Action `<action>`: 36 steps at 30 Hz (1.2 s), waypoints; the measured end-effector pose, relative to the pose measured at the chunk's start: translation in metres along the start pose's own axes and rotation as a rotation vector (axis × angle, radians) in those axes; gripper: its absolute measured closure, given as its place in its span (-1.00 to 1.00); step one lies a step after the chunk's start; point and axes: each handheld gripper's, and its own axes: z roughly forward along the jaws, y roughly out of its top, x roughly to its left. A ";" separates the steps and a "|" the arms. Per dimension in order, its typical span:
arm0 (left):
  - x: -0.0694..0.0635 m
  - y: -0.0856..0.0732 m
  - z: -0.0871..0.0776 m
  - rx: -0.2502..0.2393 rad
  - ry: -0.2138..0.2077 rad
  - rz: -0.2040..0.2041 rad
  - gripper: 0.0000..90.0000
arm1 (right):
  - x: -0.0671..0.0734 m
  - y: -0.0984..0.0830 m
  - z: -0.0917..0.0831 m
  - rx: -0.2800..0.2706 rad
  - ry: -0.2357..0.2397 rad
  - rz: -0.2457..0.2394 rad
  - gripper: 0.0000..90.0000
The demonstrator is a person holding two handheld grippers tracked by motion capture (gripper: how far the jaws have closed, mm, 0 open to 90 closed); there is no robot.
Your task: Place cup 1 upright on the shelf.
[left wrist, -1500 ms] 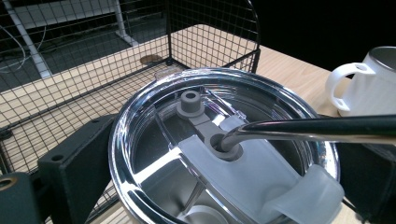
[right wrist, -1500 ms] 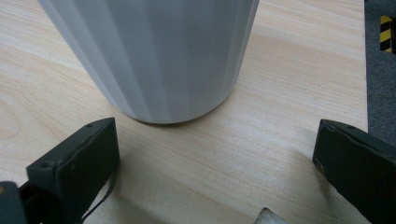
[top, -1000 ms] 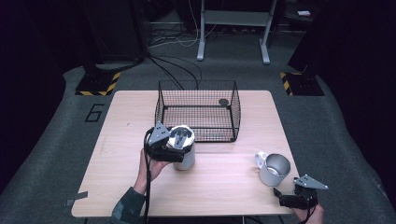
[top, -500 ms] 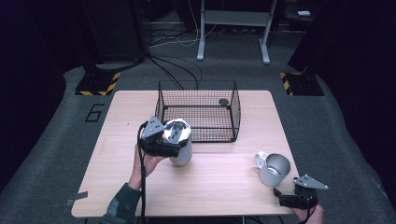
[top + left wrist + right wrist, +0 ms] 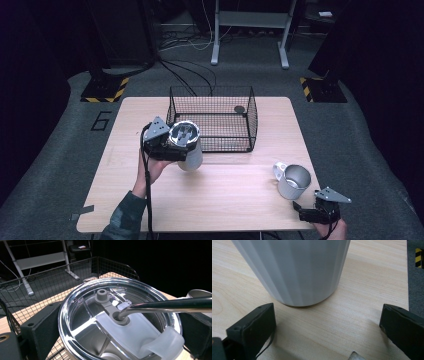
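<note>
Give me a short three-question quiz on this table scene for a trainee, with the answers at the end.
1. True or false: the left gripper is shut on the tumbler.
2. Which thing stands nearest the right gripper? A) the wire basket B) the mug C) the tumbler
3. Fill in: a metal ____ passes through the hole in the tumbler's clear lid.

Key: 1 true; its jaws press the tumbler's sides in the left gripper view. 2 B; the mug sits just ahead of the open right gripper. 3 straw.
</note>
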 end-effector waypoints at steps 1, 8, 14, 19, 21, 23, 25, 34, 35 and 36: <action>0.001 0.002 -0.001 -0.003 -0.005 -0.002 -0.91 | 0.000 0.000 0.000 0.000 0.000 0.000 -1.00; 0.003 0.011 -0.007 -0.015 -0.013 0.000 -0.91 | 0.000 0.000 0.000 0.000 -0.001 0.001 -1.00; 0.004 0.020 -0.010 -0.014 -0.006 0.009 -0.91 | 0.000 0.000 0.000 0.000 -0.001 0.000 -1.00; 0.004 0.030 -0.011 -0.025 -0.010 0.015 -0.91 | 0.000 0.000 0.000 0.000 -0.001 0.001 -1.00; 0.004 0.034 -0.012 -0.024 -0.010 0.020 -0.91 | 0.000 0.000 0.000 0.000 -0.002 0.001 -1.00; 0.004 0.037 -0.012 -0.029 -0.009 0.026 -0.91 | 0.000 0.000 0.000 0.000 -0.002 0.000 -1.00; 0.004 0.041 -0.011 -0.030 -0.008 0.029 -0.91 | 0.000 0.000 0.000 0.000 -0.002 0.001 -1.00; 0.007 0.055 -0.011 -0.037 -0.002 0.042 -0.91 | 0.000 0.000 0.000 0.000 -0.002 0.003 -1.00; 0.007 0.056 -0.011 -0.040 0.002 0.047 -0.91 | 0.000 0.000 0.000 0.001 -0.002 0.006 -1.00; 0.008 0.058 -0.011 -0.037 0.001 0.048 -0.91 | 0.000 0.000 0.000 0.000 -0.002 0.003 -1.00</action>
